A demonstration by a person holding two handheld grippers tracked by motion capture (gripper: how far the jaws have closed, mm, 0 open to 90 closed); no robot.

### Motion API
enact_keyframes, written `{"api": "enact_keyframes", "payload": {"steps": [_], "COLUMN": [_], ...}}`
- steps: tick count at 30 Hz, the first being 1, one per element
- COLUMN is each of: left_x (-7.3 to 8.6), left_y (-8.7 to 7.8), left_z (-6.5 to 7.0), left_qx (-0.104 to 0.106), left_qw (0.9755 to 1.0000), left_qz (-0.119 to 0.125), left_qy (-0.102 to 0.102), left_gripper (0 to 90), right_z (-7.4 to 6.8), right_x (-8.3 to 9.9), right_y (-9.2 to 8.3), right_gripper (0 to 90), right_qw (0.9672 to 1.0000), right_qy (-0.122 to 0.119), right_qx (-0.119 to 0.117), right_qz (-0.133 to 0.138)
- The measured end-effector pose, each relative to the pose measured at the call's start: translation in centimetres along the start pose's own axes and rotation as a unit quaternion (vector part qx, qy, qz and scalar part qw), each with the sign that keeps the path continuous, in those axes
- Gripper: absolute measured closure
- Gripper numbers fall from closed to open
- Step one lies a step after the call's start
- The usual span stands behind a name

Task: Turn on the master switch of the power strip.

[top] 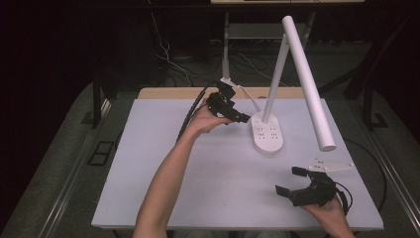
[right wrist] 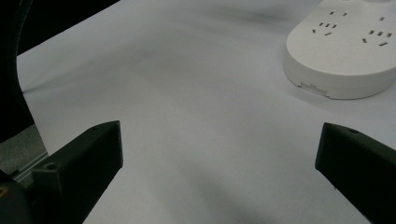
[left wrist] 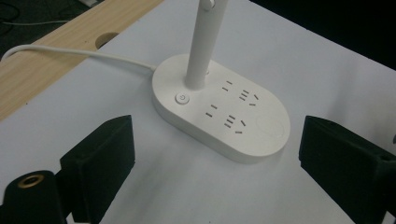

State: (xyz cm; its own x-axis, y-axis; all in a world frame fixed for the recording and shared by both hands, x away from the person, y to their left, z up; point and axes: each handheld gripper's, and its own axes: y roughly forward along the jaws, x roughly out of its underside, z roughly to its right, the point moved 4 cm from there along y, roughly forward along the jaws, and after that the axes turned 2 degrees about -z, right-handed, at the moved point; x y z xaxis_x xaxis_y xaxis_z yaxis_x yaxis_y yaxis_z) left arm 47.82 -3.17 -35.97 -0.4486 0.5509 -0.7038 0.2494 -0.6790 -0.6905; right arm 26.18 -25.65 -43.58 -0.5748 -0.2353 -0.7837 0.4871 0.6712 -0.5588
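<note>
A white desk lamp stands at the back right of the white table (top: 198, 173). Its oval base (top: 267, 134) carries socket holes and a round power button (left wrist: 181, 99). A slim stem rises from the base, and the long tube head (top: 309, 84) slopes down to the right. My left gripper (top: 237, 111) hovers just left of the base, open, with the base (left wrist: 219, 112) ahead of its jaws and nothing between them (left wrist: 217, 144). My right gripper (top: 288, 180) rests near the front right edge, open and empty (right wrist: 219, 158), with the base (right wrist: 341, 51) farther off.
The lamp's white cable (left wrist: 84, 53) runs from the base over a wooden strip (top: 173, 93) along the table's back edge. Black gripper cables trail off the table's back left. Dark floor with loose wires and a metal frame surrounds the table.
</note>
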Motion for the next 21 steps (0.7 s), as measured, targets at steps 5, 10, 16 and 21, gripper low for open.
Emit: {"api": "enact_keyframes", "payload": {"steps": [5,10,16,21], "left_x": [-0.3,-0.2,0.1,0.2], "left_y": [0.6,1.5,2.5,3.1], "left_z": [-0.4,-1.0,-1.6,-2.1], "left_qx": [-0.004,-0.003,0.003,0.001], "left_qw": [0.9999,0.9996,0.9990,0.9987], "left_qz": [0.005,0.006,0.010,0.018], "left_qy": [-0.012,-0.026,-0.044,-0.047], "left_gripper": [14.1,16.6,23.0,34.9], "right_z": [0.0,0.0,0.0,0.1], "right_x": [0.0,0.0,0.0,0.0], "right_y": [0.0,0.0,0.0,0.0], "right_gripper": [0.2,0.2,0.2,0.2], "right_qw": [1.0000,1.0000,1.0000,1.0000], "right_qy": [0.000,-0.001,-0.001,-0.001], "right_qx": [-0.001,0.000,-0.001,-0.002], "right_qz": [-0.001,-0.002,-0.002,0.000]}}
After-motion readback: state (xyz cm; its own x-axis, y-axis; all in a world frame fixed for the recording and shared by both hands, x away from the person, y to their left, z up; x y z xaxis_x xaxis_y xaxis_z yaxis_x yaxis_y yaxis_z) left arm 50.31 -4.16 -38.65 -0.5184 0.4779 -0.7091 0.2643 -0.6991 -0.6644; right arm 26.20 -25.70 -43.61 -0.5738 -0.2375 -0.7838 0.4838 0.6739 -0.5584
